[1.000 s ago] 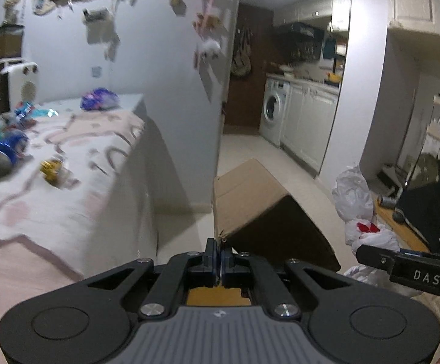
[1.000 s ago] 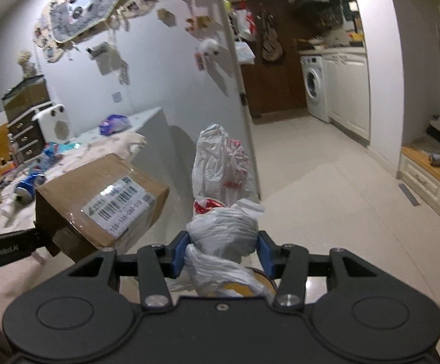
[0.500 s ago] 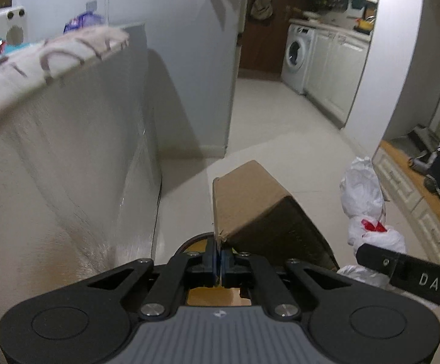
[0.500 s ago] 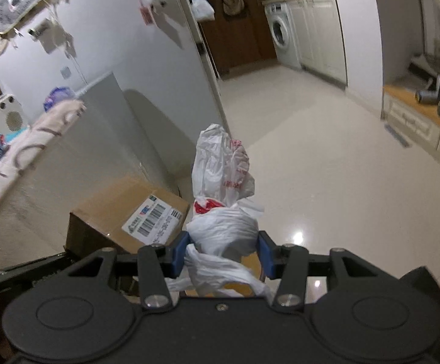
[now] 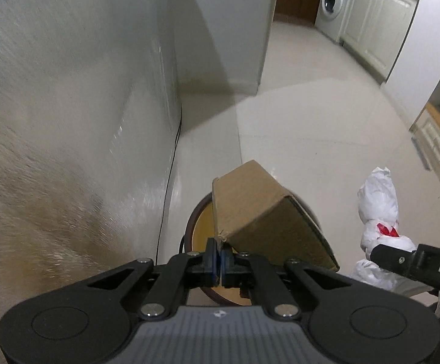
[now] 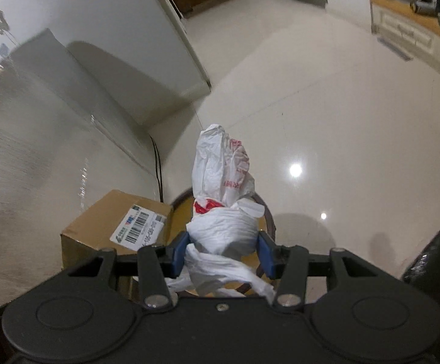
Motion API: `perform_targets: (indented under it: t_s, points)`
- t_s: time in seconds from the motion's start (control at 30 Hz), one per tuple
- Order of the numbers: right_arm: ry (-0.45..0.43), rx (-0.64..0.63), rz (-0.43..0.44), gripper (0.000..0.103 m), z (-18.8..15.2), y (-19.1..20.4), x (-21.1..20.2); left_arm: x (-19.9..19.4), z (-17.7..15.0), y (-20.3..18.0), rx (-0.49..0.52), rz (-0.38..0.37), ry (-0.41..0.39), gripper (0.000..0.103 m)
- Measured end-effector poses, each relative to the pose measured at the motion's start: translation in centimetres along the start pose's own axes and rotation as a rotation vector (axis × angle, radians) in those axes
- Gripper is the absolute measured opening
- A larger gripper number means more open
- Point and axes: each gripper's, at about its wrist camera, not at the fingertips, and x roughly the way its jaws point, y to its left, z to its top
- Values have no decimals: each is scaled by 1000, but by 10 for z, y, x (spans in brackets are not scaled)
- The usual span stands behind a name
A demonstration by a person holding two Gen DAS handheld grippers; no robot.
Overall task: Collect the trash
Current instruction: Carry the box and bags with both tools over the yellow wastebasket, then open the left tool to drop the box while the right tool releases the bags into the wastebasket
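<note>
Left wrist view: left hand-held gripper (image 5: 219, 257) pinching cardboard box (image 5: 262, 209), round bin (image 5: 203, 227) mostly hidden.

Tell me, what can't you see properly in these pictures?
- Round bin: both views, mostly hidden behind the cardboard box and plastic bag.
- Bin's contents: not visible.
- Label on the box: right wrist view, print too small.
- Tablecloth: left wrist view, motion-blurred.

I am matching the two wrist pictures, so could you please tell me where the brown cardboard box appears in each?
Left wrist: the brown cardboard box sits at lower centre, its edge pinched in the left gripper.
Right wrist: the box shows at lower left, shipping label facing up.
Shared landmark: the round dark-rimmed bin beneath both loads.
</note>
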Motion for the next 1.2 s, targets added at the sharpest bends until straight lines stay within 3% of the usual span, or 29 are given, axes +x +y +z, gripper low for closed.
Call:
perform_targets:
  t_s: [0.43, 0.77, 0.97, 1.1, 1.2]
  points:
    - [116, -73, -46, 49, 9, 5, 81, 109, -9, 4, 54, -1, 157, 2]
    - [184, -191, -55, 49, 14, 25, 118, 145, -2, -1, 167, -28, 258, 3]
    - [179, -239, -67, 50, 22, 40, 138, 159, -6, 1, 195, 24, 273, 3]
    - [199, -255, -61, 50, 25, 42, 148, 156, -7, -1, 174, 4, 258, 14]
    - [220, -274, -54, 50, 23, 46, 152, 150, -5, -6, 193, 6, 248, 32]
